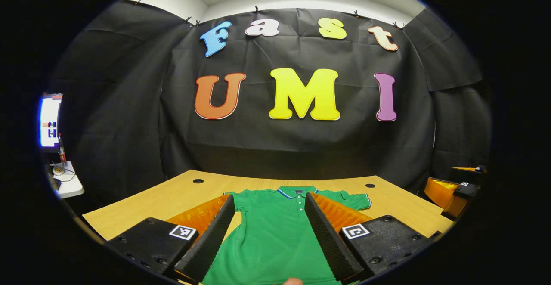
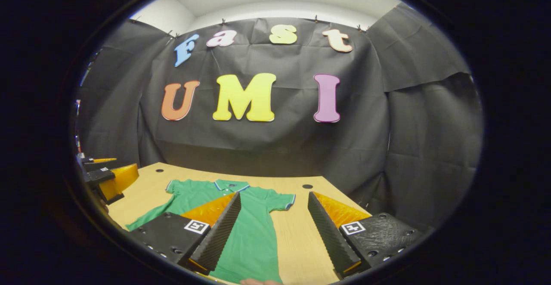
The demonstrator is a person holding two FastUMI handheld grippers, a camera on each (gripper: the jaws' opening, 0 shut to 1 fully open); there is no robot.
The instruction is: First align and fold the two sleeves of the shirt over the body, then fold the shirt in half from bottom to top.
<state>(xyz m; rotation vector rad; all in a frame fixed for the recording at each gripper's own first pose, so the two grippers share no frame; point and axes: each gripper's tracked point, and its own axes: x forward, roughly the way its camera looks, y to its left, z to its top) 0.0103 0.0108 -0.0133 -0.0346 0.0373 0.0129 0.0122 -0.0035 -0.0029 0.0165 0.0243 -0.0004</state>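
Observation:
A green polo shirt (image 1: 275, 233) lies flat on the wooden table (image 1: 172, 194), collar toward the booth wall, both short sleeves spread out to the sides. My left gripper (image 1: 270, 205) hovers open above the shirt's body, one finger on each side of the button placket. In the right gripper view the shirt (image 2: 254, 229) sits left of centre, its right sleeve (image 2: 282, 199) spread flat. My right gripper (image 2: 274, 205) is open, held over the shirt's right side and the bare wood beside it. The other gripper (image 2: 107, 177) shows at the far left of that view.
The table (image 2: 301, 242) has round cable holes (image 1: 198, 181) near its far corners. A lit screen (image 1: 49, 121) and a small white shelf (image 1: 66, 181) stand at the far left. The right gripper (image 1: 452, 190) appears at the right edge of the left gripper view.

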